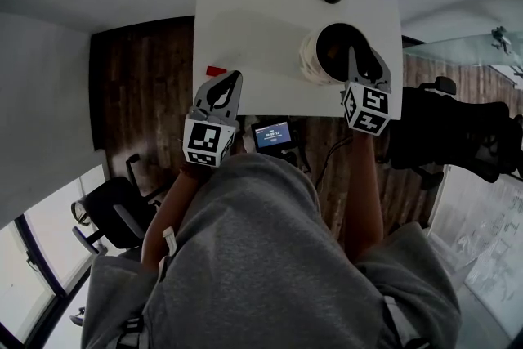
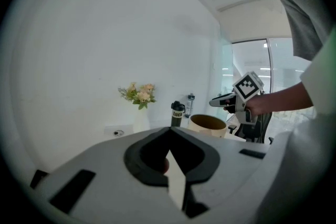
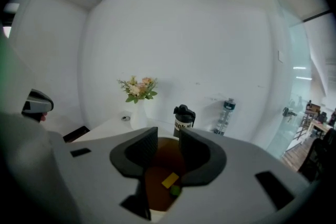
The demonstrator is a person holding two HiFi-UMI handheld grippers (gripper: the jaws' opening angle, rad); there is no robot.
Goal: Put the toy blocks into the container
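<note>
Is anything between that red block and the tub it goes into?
Nothing lies on the table between red block and container. The left gripper sits beside the block on that side; the right gripper hangs over the container's mouth.

My left hand-held gripper point(image 1: 234, 80) and right hand-held gripper point(image 1: 364, 61) share one build. Each has a pale grey moulded shell, smooth and rounded. Black textured pads point(image 3: 137, 150) line the jaws, and small black rectangular slots point(image 3: 271, 189) are set in the shell to either side behind them. At the rear of each sits a marker cube point(image 1: 366, 109), white with bold black squares. I wear soft mid-grey clothing point(image 1: 261, 257), with grey sleeves point(image 1: 114, 290) that leave my forearms bare. A white strap point(image 1: 169, 242) shows well behind the left hand-held gripper.
</note>
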